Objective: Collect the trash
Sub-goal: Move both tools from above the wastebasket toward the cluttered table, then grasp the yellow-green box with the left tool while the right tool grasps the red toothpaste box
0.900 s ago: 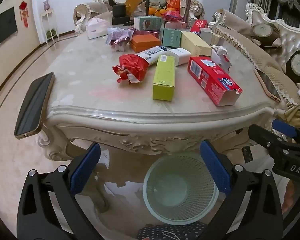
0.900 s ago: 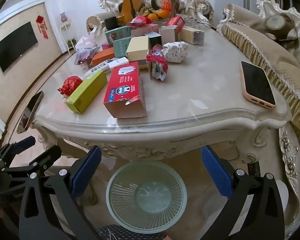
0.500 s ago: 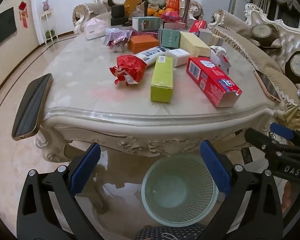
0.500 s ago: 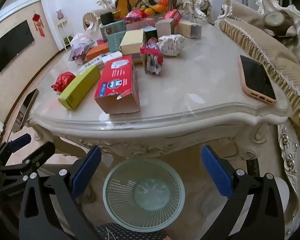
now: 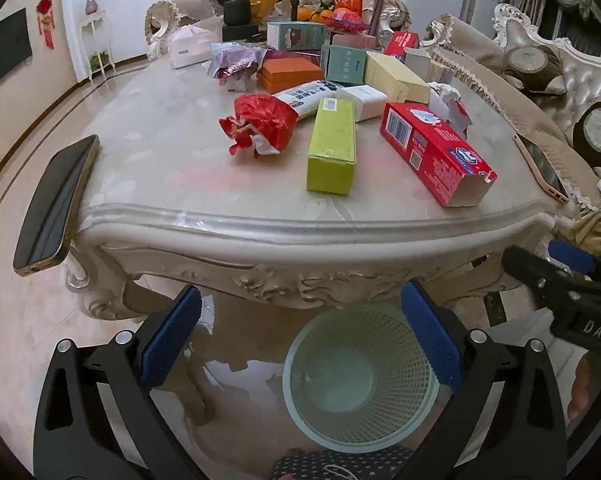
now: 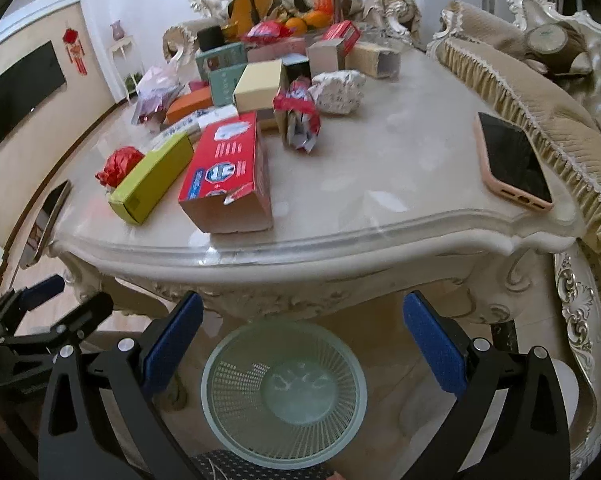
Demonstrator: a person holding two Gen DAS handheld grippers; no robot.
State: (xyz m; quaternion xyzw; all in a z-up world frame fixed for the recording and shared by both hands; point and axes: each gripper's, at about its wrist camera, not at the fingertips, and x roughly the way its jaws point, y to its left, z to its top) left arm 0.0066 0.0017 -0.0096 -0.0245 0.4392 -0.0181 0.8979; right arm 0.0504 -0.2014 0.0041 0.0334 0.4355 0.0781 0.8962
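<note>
A long red cardboard carton with a torn open end [image 5: 434, 154] lies nearest the front edge of the ornate cream marble-topped table [image 5: 260, 224], the closest of the discarded packaging waiting to be cleared; just left of it sits a lime-green rectangular box [image 5: 332, 146], and left again a crumpled red foil wrapper [image 5: 260, 124], with more boxes and wrappers crowded toward the far end. Below the table's near edge, on the glossy floor, stands a pale green plastic mesh wastebasket [image 5: 360, 376], which looks empty, so the collecting appears not yet begun. The left gripper [image 5: 300, 336] hangs over the floor in front of the table with its blue-padded jaws spread wide and nothing between them; the right gripper [image 6: 304, 344] is in the same posture, jaws fully apart and empty, aimed down toward the basket. Two items on the table are plainly not rubbish: a dark smartphone with a gold frame [image 5: 54, 204] overhanging the left edge, and a pink-cased smartphone [image 6: 514, 160] near the right corner. The risk from here is that a sweeping reach toward the wrappers clips the overhanging handset and sends it to the floor, or that either phone is taken for trash. The long carton could also pivot in a narrow grip at one end, and light foil may miss the basket's small mouth if released from too high.
</note>
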